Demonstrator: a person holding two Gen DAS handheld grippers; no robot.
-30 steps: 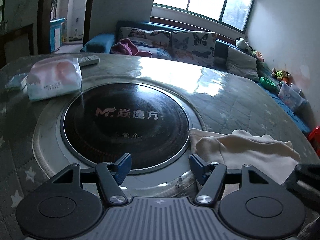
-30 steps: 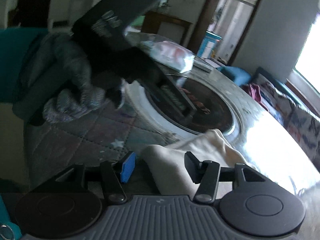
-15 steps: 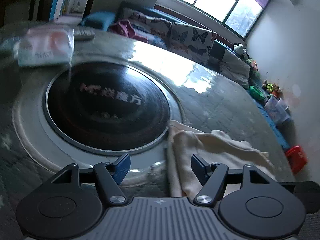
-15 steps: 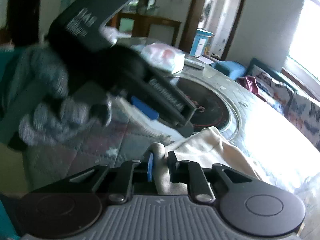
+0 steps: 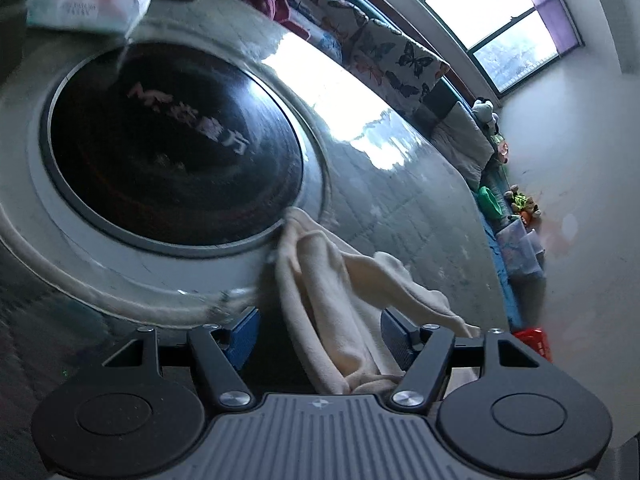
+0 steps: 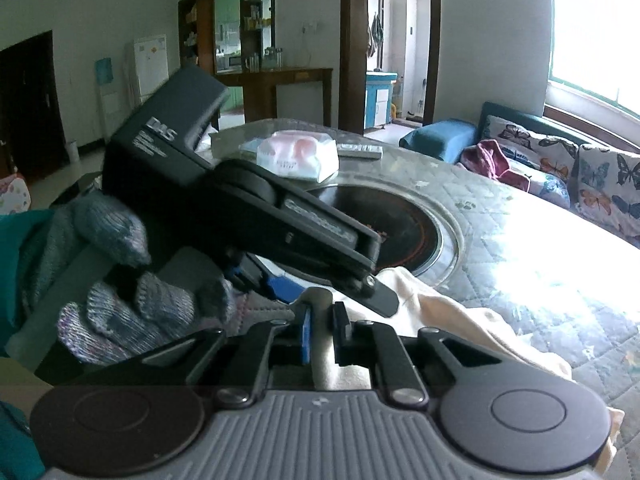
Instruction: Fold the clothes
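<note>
Folding barely begun: right tool (image 6: 322, 330) pinched onto an edge of the rumpled cream fleece garment (image 5: 340, 300), left tool (image 5: 318, 334) spread wide astride it, beside the round quilted surface's (image 5: 400, 208) black hotplate (image 5: 172, 152).

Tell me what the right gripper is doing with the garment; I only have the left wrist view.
Observer: The right gripper is shut on a fold of the cream garment at its near edge.
Operator: Report where my left gripper sits from that side.
Observer: The left gripper reaches in from the left, just beyond the right gripper's tips.
Operator: Describe the hand holding it.
Observer: A hand in a grey knit glove grips its handle.
</note>
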